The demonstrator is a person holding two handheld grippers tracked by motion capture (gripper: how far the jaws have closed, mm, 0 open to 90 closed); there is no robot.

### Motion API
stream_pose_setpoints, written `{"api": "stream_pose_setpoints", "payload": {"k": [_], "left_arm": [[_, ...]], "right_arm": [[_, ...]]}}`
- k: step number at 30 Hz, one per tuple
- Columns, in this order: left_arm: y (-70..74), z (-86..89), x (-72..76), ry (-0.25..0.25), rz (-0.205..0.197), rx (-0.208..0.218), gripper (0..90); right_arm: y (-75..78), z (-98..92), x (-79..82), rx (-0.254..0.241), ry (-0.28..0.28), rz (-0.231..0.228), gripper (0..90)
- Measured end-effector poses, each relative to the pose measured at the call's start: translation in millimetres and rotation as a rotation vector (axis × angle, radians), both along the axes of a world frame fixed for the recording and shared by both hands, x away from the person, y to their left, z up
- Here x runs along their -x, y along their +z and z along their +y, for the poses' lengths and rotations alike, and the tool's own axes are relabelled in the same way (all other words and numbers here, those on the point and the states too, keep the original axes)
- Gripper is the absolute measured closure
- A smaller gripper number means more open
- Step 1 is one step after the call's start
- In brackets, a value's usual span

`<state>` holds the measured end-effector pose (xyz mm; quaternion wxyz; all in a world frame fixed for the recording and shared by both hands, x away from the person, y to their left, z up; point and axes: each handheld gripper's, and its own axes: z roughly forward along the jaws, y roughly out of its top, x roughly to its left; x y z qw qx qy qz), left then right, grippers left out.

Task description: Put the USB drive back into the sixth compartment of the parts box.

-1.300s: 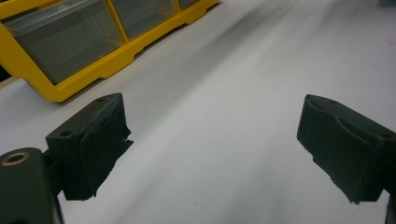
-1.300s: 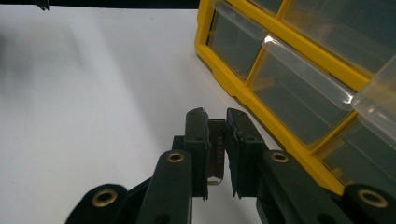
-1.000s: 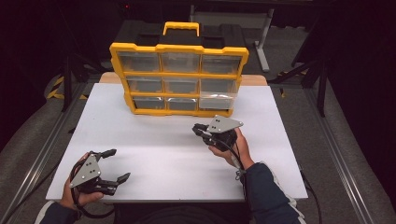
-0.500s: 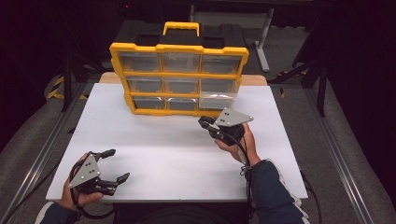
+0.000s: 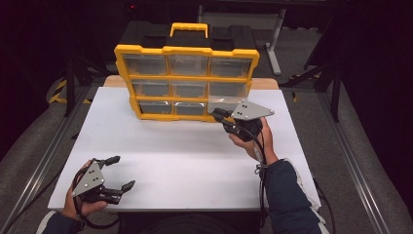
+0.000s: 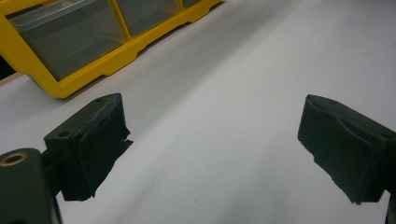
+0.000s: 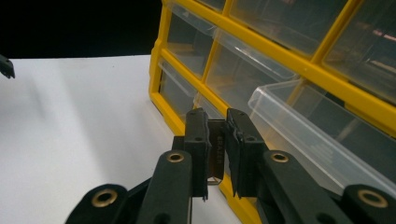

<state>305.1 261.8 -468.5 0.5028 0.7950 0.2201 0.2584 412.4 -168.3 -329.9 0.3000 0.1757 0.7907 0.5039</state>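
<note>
A yellow organizer (image 5: pixel 187 50) with clear drawers stands at the back of the white table (image 5: pixel 185 151). Its bottom right drawer (image 7: pixel 299 128) is pulled partly out. My right gripper (image 5: pixel 217 115) hovers in front of that drawer, raised off the table. It is shut on a small flat dark piece (image 7: pixel 216 150) with lettering, pinched upright between the pads. My left gripper (image 5: pixel 122 172) rests at the table's near left corner. Its jaws stand wide open with nothing between them (image 6: pixel 212 135), and they point toward the organizer (image 6: pixel 112 60).
White tabletop stretches between the two grippers and the organizer. A cable trails from the right gripper down along the person's sleeve (image 5: pixel 287 195). Dark floor and metal rails (image 5: pixel 44 161) flank the table.
The right gripper has risen and moved back and a little to the right, closer to the organizer's bottom right drawer, with the piece still held. The left gripper has stayed put.
</note>
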Motion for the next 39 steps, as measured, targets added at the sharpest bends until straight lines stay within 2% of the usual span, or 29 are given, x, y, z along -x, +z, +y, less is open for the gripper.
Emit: {"api": "stream_pose_setpoints", "payload": {"k": [10, 22, 39], "left_arm": [[0.3, 0.1, 0.2, -0.002, 0.000, 0.004, 9.1], [0.7, 0.0, 0.4, -0.004, 0.002, 0.006, 9.1], [0.5, -0.3, 0.6, -0.007, 0.006, 0.005, 9.1]], "right_arm": [[15.9, -1.7, -2.8, -0.003, -0.017, -0.026, 79.5], [27.2, -5.9, -6.2, -0.021, -0.036, -0.048, 79.5], [44.8, -15.4, -21.2, -0.026, -0.108, -0.086, 79.5]]}}
